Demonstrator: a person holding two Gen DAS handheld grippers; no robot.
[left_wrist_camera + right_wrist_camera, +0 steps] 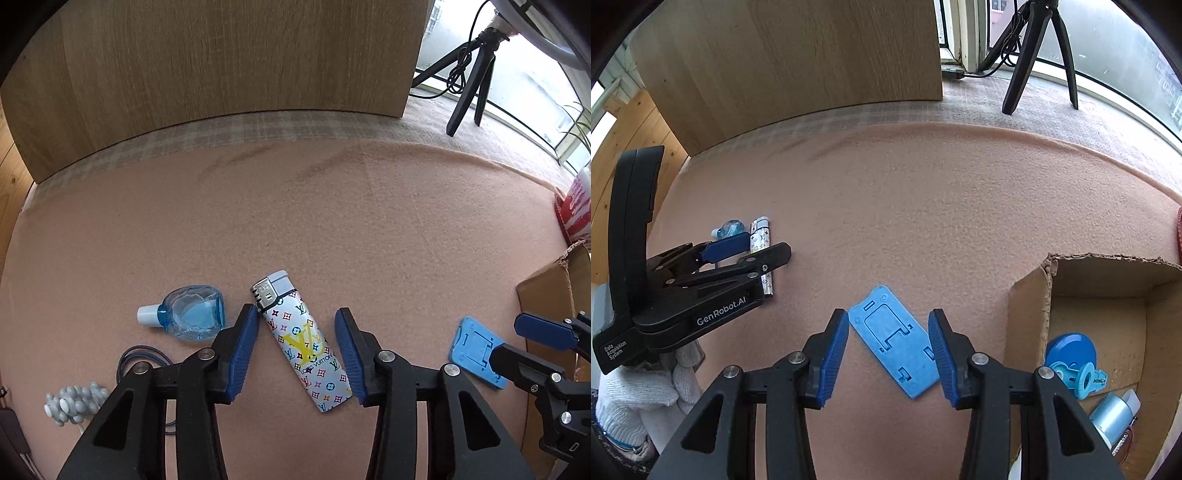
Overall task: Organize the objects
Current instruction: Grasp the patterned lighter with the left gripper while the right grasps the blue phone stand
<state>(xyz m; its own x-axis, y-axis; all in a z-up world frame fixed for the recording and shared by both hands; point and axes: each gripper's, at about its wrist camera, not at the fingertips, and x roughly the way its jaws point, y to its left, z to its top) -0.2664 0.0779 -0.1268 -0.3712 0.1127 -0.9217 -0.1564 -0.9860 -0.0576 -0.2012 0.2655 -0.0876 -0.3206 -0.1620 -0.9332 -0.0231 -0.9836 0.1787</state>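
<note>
A white patterned lighter (301,341) lies flat on the pink mat, between the open jaws of my left gripper (297,325), which straddle it without pressing. A blue eye-drop bottle (192,317) lies just left of it. A blue flat phone stand (894,345) lies on the mat between the open jaws of my right gripper (888,325); it also shows in the left wrist view (476,350). The left gripper (753,245) and the lighter (761,243) show at the left of the right wrist view.
An open cardboard box (1030,295) stands at the right, holding a blue reel (1071,350) and a silver motor (1115,413). A blue hair tie (142,360) and a grey knobbly item (74,402) lie at the left. A wooden panel (229,59) and a tripod (1038,48) stand behind.
</note>
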